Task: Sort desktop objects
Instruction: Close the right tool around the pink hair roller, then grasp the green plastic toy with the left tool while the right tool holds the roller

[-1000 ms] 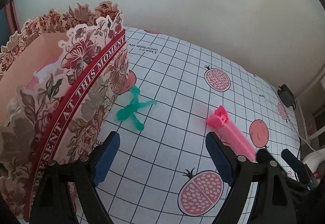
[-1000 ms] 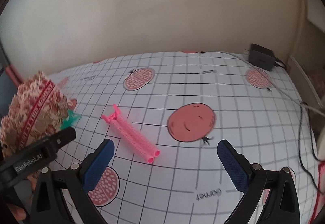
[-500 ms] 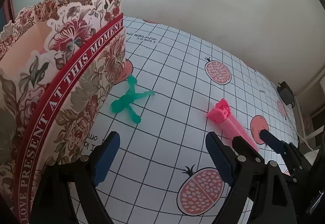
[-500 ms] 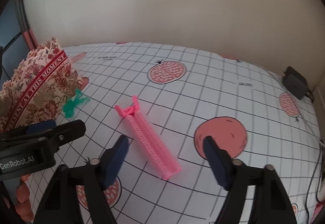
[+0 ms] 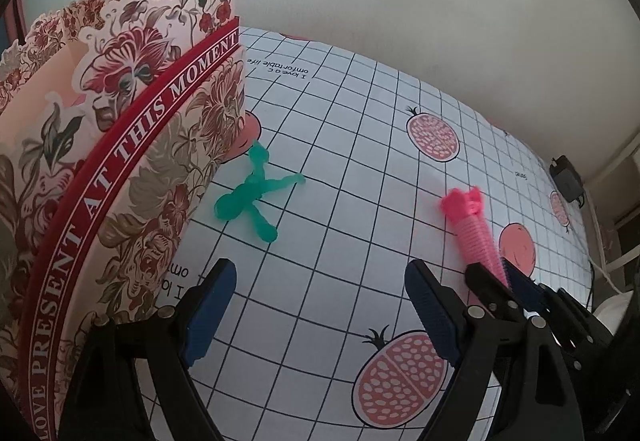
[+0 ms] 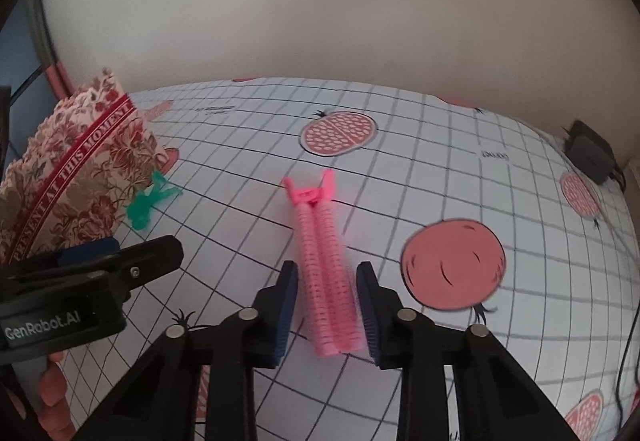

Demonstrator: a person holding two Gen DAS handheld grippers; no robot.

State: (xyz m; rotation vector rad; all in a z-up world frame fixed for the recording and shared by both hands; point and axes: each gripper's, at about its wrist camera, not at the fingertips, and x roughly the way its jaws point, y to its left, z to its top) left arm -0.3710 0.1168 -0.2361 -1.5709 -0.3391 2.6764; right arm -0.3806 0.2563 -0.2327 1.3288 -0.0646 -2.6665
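A pink ribbed hair roller (image 6: 316, 225) lies lengthwise on the grid tablecloth, its clip end pointing away from me. My right gripper (image 6: 327, 270) straddles its near end, and its closing jaws have both blue pads against the roller's sides. The left wrist view shows the same grip, with the right gripper (image 5: 496, 273) on the roller (image 5: 474, 233). My left gripper (image 5: 320, 273) hangs open over bare cloth with nothing between its fingers. A teal X-shaped piece (image 5: 256, 193) lies beside the floral gift box (image 5: 120, 161), ahead and to the left of it.
The tall floral box (image 6: 72, 177) stands at the table's left. A black charger (image 6: 590, 151) with cables sits at the far right edge by the wall. A hand (image 6: 52, 393) holds the left gripper (image 6: 120, 261) at lower left.
The right gripper's jaws went from wide open to closed around the pink roller's near end, after moving in over it. The left gripper stayed open and nearly still.
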